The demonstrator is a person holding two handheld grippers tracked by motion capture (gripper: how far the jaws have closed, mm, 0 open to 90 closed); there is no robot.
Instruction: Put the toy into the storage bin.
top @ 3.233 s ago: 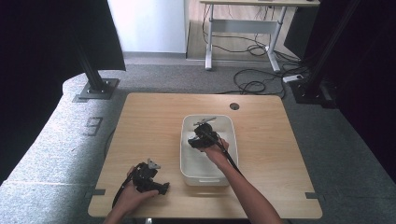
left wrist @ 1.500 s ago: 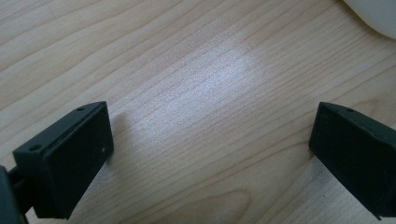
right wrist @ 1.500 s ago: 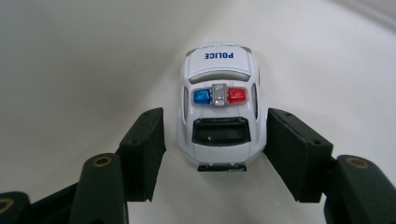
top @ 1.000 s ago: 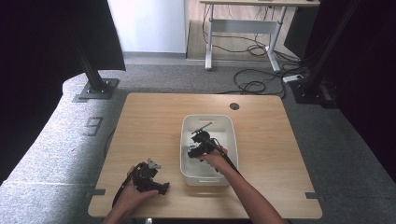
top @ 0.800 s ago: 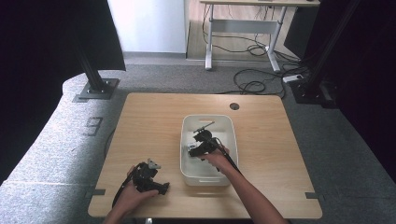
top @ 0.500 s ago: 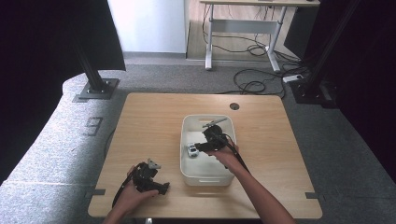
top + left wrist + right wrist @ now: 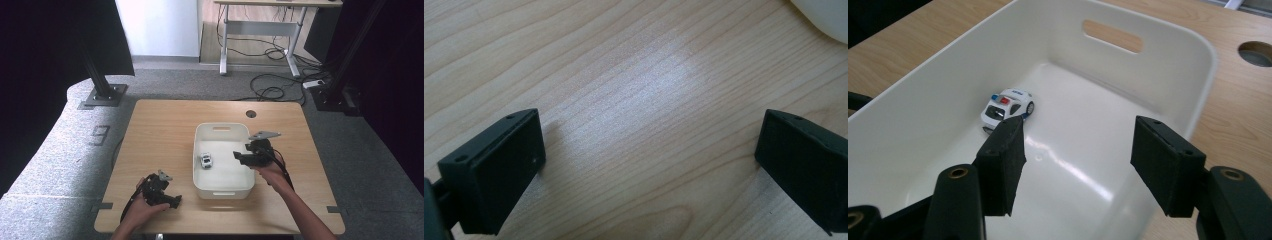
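Observation:
A small white toy police car lies on the floor of a white bin in the middle of the wooden table, near the bin's left wall. My right gripper hovers above the bin's right side, pointing left towards the car. In the right gripper view, the right gripper is open. Its jaws have just been opening and nothing is between them. The car sits well beyond its left jaw. My left gripper rests at the table's front left. In the left gripper view, the left gripper is open over bare wood.
The table has a round cable hole behind the bin. A corner of the bin shows at the top right of the left gripper view. Grey carpet, stand bases and cables surround the table.
My right gripper has let go of the toy car, which now lies in the bin, and has risen and moved right towards the bin's right rim. The left gripper has stayed put.

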